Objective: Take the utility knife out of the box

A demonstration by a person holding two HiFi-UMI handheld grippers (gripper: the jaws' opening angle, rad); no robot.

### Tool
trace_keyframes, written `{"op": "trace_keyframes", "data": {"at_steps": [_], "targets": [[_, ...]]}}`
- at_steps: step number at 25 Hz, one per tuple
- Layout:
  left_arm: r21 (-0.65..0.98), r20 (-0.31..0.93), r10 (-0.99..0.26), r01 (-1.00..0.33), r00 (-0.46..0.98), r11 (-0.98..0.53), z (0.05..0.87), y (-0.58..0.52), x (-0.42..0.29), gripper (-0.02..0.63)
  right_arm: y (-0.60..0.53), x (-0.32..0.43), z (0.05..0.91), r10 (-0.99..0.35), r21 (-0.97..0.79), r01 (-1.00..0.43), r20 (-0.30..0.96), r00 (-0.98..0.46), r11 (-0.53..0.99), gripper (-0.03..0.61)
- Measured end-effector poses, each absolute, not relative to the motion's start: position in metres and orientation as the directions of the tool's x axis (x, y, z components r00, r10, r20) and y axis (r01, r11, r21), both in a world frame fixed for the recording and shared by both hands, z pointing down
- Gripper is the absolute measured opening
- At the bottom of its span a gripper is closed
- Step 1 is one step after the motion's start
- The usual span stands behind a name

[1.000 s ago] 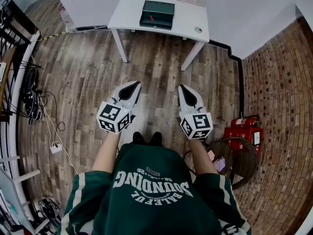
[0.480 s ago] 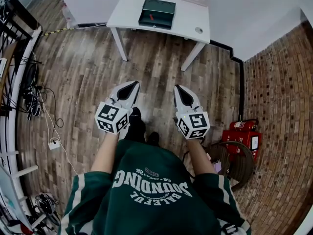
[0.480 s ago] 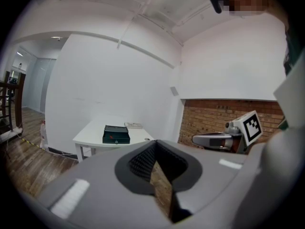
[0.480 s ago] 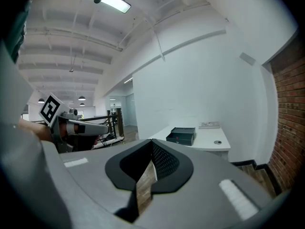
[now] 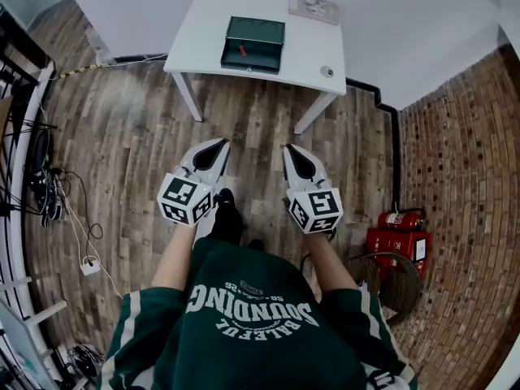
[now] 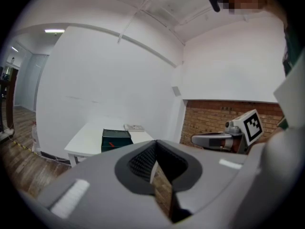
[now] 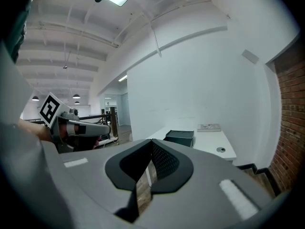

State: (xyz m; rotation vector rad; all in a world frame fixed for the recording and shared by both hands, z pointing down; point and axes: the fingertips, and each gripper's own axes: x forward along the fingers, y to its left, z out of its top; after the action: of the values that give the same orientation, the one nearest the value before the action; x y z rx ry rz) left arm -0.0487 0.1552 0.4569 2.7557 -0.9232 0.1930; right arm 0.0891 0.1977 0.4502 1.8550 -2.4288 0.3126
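Observation:
A dark green open box stands on a white table some way ahead of me. A small red item, likely the utility knife, lies inside it. Both grippers are held low over the wooden floor, well short of the table. The left gripper is shut and empty, and so is the right gripper. In the left gripper view the box shows beyond the shut jaws of the left gripper. The right gripper view shows the box past the right gripper.
A flat white object and a small round thing also lie on the table. A red fire extinguisher and a round stool stand by the brick wall at right. Cables and a rack line the left side.
The person has stepped forward, so the table and box sit nearer and lower in the head view. Both grippers stay shut and side by side.

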Motion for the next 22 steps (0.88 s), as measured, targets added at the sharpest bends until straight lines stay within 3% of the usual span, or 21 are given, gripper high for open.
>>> {"op": "trace_keyframes", "data": {"at_steps": [22], "targets": [[0.19, 0.237, -0.499, -0.543, 0.834, -0.818, 0.474, -0.058, -0.057, 0.051, -0.009, 0.08, 0.461, -0.953, -0.148, -0.974, 0.226, -0.201, 0.17, 0.002]]}}
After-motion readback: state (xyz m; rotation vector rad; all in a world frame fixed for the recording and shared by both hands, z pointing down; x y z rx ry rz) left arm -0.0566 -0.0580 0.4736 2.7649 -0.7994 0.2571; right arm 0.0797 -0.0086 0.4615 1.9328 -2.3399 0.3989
